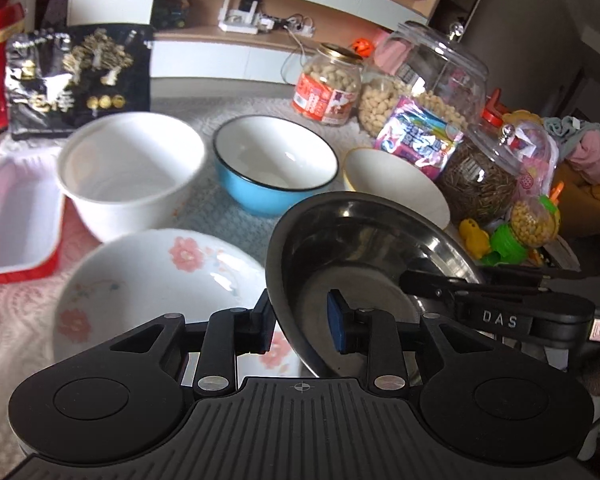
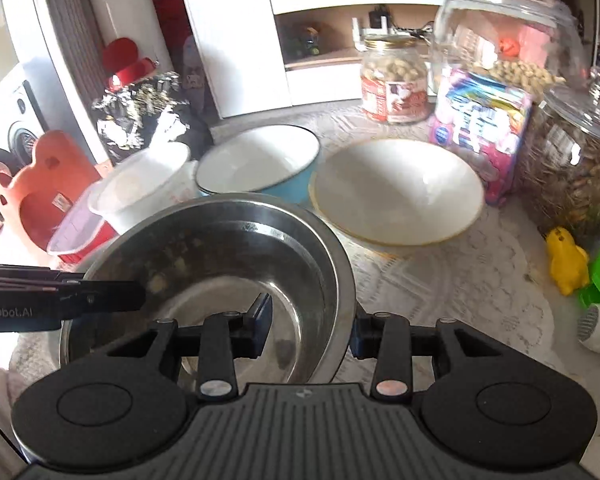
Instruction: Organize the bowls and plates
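A steel bowl (image 1: 364,248) (image 2: 228,256), seemingly with a second one nested inside, lies between both grippers. My left gripper (image 1: 302,324) straddles its left rim; the blue right pad stands clear of the metal, so it is open. My right gripper (image 2: 312,326) straddles the right rim with its left pad well off the inner wall, also open. Each gripper shows in the other's view: the right one (image 1: 500,312) and the left one (image 2: 60,300). Behind stand a white bowl (image 1: 132,176) (image 2: 140,180), a blue bowl (image 1: 276,168) (image 2: 260,164) and a cream bowl (image 1: 392,188) (image 2: 396,192). A floral plate (image 1: 152,280) lies to the left.
A red-rimmed tray (image 1: 16,220) sits at far left, with a black bag (image 1: 76,76) behind it. Peanut jars (image 1: 328,84), a large glass jar (image 1: 432,72), a seed jar (image 1: 480,176), a pink snack pack (image 1: 416,140) and plastic toys (image 1: 496,240) crowd the right. A lace cloth (image 2: 440,280) covers the table.
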`<move>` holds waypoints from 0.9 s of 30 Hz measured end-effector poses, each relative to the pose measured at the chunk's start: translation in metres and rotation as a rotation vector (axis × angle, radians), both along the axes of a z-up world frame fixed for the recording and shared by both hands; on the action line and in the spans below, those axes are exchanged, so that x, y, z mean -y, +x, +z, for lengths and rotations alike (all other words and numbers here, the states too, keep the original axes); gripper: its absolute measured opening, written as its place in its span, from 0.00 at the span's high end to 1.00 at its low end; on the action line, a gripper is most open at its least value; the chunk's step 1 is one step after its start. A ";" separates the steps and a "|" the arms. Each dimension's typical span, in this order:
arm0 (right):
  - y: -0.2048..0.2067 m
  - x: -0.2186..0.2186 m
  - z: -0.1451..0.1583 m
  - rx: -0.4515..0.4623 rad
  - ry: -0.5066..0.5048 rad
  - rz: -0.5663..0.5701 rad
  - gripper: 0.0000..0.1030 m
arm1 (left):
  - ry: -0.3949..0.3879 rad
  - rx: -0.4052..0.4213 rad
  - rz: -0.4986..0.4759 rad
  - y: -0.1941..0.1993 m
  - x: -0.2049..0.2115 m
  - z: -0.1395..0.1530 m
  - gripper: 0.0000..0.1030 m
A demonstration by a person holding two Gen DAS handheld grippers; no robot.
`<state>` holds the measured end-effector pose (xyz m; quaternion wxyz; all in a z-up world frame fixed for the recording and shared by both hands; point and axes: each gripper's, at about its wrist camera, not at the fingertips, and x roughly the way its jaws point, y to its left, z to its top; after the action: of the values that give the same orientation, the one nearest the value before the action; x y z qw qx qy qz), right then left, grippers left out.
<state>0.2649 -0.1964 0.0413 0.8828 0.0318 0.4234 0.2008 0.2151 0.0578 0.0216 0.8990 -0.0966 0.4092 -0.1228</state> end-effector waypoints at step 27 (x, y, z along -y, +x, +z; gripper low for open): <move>-0.004 -0.171 -0.017 0.121 -0.256 0.134 0.48 | 0.013 -0.108 0.291 -0.021 -0.122 -0.049 0.59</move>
<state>0.2612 -0.0254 0.0243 0.8882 -0.1217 0.3926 0.2050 0.1941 0.1802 -0.0272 0.8845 -0.1556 0.4395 0.0169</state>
